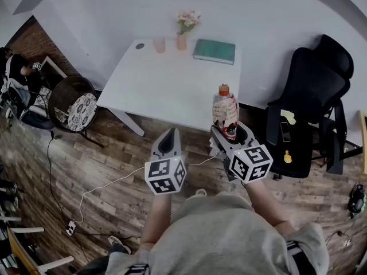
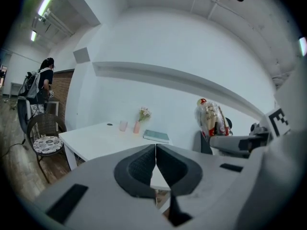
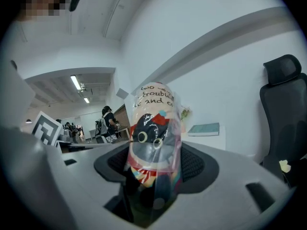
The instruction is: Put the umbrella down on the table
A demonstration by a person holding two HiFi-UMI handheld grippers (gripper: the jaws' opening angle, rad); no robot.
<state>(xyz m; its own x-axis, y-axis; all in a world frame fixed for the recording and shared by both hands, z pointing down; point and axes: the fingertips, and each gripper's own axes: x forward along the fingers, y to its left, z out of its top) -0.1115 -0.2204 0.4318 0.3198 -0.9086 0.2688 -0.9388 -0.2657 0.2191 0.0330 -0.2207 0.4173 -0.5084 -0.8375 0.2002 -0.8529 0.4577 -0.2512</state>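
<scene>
right gripper [image 1: 231, 135] was clenched on the umbrella [image 1: 225, 109], a short folded one in a clear plastic sleeve, its dark pads pressed against both sides of the lower half. the umbrella stood upright with its orange-capped tip on top, probably because that grip keeps the bundle steady while carried and leaves the top clear of the jaws. it was in the air, not yet on the table [image 1: 166, 79], and in the head view it overlapped the table's near right corner. left gripper [image 1: 168, 144] was empty, its jaws shut tip to tip on nothing, and was held beside the right one and pointed the same way, likely just kept out of the way since one grip was enough for so light a thing. the near half of the white top lay bare, a sensible landing place, while a cup [image 1: 159, 44], a vase [image 1: 182, 41] of flowers and a green book [image 1: 214, 51] sat along the far edge by the wall. the umbrella's lower end sank into shadow between the jaws, so its handle could not be seen, and the lettering on the sleeve was only partly readable. how far short of the table edge the umbrella hung could not be judged.
</scene>
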